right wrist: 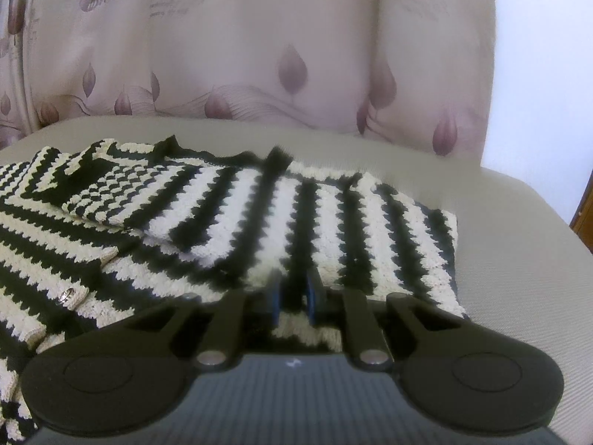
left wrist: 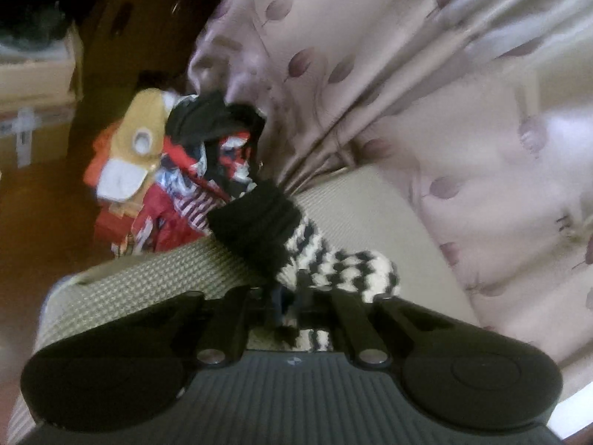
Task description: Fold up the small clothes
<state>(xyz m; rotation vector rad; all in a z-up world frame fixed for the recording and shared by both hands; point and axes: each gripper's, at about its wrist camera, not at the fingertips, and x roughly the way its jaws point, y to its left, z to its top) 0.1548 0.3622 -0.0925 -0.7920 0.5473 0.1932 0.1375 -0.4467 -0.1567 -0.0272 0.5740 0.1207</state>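
A black-and-white zigzag-striped knit garment [right wrist: 229,207] lies spread on a beige woven cushion [right wrist: 519,244], one part folded over its left side, a snap button near its lower left edge. In the right wrist view, my right gripper [right wrist: 293,298] is shut on the garment's near edge, a black stripe pinched between its blue pads. In the left wrist view, the garment's sleeve [left wrist: 333,270] with a black ribbed cuff [left wrist: 255,222] stretches away over the cushion's edge. My left gripper [left wrist: 285,302] is shut on the sleeve's striped part.
A pile of mixed clothes [left wrist: 166,178], red, yellow and black, sits beyond the cushion's edge [left wrist: 148,282] on the left. A cardboard box [left wrist: 37,78] stands further left. A pink leaf-patterned curtain [left wrist: 370,55] [right wrist: 259,55] hangs behind the cushion.
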